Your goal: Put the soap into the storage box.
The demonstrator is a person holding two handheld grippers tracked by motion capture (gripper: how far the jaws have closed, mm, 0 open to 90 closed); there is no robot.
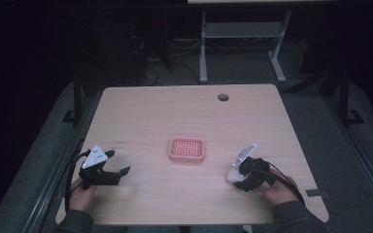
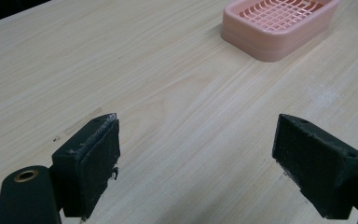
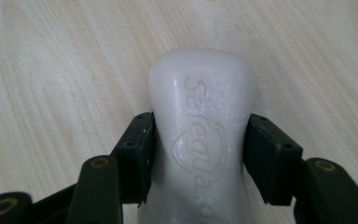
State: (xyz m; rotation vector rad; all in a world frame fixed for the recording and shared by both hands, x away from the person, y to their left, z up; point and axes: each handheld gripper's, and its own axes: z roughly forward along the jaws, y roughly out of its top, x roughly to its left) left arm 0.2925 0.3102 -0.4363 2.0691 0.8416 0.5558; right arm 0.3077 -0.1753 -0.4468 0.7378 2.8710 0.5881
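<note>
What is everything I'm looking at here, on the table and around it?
Soap bar: one, white, near the table's right front, clamped between the right gripper's jaws.
Soap dish: one, pink with a grid top, at the table's middle, nothing in it.
Table: one, light wood, with a round hole near its far edge.
Second table's legs: grey, on the floor behind.
Left gripper: one, black, jaws wide apart over bare wood at left front.
Right gripper: one, black, closed on the soap.
Hands: two, at the near edge.
</note>
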